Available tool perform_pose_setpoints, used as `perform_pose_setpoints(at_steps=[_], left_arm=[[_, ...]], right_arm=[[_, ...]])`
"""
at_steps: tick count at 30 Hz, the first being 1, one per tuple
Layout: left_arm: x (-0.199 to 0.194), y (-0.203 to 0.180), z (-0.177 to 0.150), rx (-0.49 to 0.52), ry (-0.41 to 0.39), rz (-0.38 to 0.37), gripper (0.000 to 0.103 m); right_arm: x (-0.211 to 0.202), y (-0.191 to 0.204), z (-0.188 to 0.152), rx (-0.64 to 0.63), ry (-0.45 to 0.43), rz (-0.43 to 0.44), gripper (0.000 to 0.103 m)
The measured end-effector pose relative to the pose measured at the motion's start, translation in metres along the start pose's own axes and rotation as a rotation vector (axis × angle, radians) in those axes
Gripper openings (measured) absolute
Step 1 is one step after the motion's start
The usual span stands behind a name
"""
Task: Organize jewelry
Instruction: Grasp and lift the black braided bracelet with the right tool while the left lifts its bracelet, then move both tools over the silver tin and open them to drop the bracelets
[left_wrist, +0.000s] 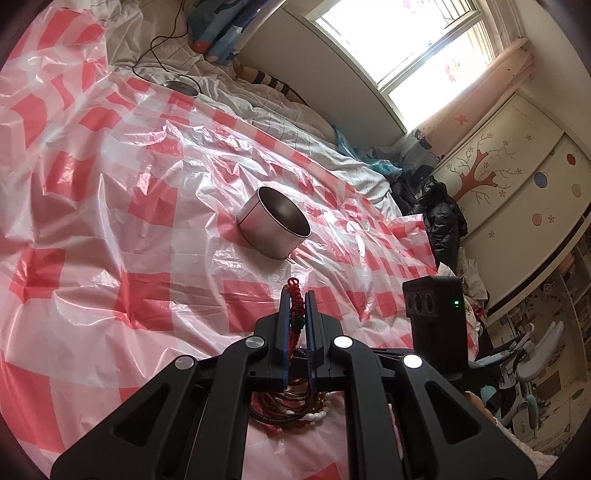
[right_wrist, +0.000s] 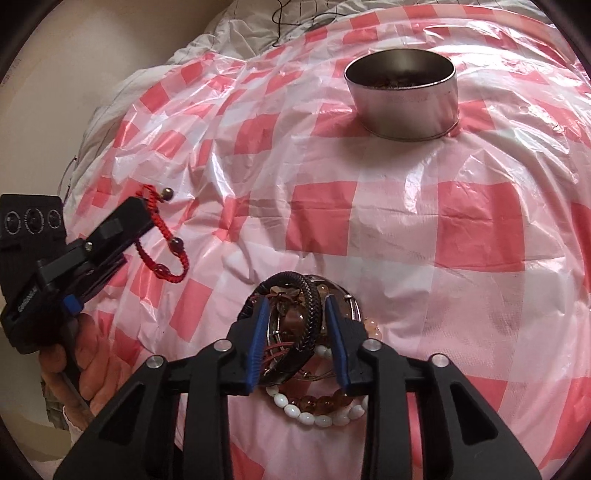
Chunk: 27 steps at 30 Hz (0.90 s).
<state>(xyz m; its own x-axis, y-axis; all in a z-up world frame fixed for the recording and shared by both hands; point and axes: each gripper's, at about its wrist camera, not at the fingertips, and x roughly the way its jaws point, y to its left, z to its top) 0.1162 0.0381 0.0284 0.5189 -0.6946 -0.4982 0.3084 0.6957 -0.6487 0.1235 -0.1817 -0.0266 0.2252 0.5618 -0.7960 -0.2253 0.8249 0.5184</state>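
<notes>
My left gripper (left_wrist: 297, 295) is shut on a red braided bracelet (left_wrist: 295, 310); in the right wrist view it hangs from that gripper (right_wrist: 147, 206) as a loop with dark beads (right_wrist: 162, 254), above the sheet. A round metal tin (left_wrist: 273, 227) stands open beyond it, also in the right wrist view (right_wrist: 404, 99), with something dark inside. My right gripper (right_wrist: 295, 304) is open, its fingers (right_wrist: 258, 343) on either side of a pile of bracelets (right_wrist: 295, 325): a black braided band (right_wrist: 308, 295), amber beads, white beads (right_wrist: 314, 417). The pile shows under the left gripper (left_wrist: 291, 406).
A red-and-white checked plastic sheet (left_wrist: 129, 206) covers the bed. A metal lid (left_wrist: 181, 88) and a black cable lie on the white quilt at the far side. A wardrobe (left_wrist: 517, 177), dark clothes and a window stand to the right.
</notes>
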Motion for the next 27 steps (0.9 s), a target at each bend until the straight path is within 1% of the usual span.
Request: perform_pose_setpoints(at_steps=[1,3,9,12,14,17,20,23,27], left_arm=[[0.000,0.000,0.000,0.000,-0.001,-0.002,0.007],[-0.002,0.000,0.000,0.000,-0.006,-0.003,0.007],[-0.006,0.002,0.002,-0.011,-0.021,-0.002,0.007],[-0.007,0.003,0.002,-0.013,-0.029,-0.001,0.007],[-0.007,0.003,0.002,-0.013,-0.033,0.001,0.007],[-0.006,0.002,0.001,-0.008,-0.027,0.003,0.007],[-0.003,-0.002,0.000,0.013,-0.018,0.007,0.007],[0.005,-0.013,0.000,0.057,-0.010,0.004,0.007],[0.016,-0.026,0.008,0.104,-0.005,0.000,0.007]], right_arm=[[0.002,-0.001,0.001,0.003,0.005,-0.008,0.017],[0.002,-0.001,0.002,0.009,-0.005,-0.002,0.012],[-0.021,0.012,-0.007,-0.041,-0.103,-0.021,0.011],[-0.038,0.013,-0.015,-0.038,-0.165,0.026,0.011],[-0.053,0.009,-0.021,-0.026,-0.213,0.072,0.011],[-0.073,-0.003,-0.031,0.004,-0.279,0.099,0.011],[-0.086,-0.025,-0.033,0.060,-0.338,0.093,0.011],[-0.095,-0.046,-0.025,0.133,-0.390,0.100,0.011],[-0.108,-0.055,-0.005,0.154,-0.462,0.075,0.011]])
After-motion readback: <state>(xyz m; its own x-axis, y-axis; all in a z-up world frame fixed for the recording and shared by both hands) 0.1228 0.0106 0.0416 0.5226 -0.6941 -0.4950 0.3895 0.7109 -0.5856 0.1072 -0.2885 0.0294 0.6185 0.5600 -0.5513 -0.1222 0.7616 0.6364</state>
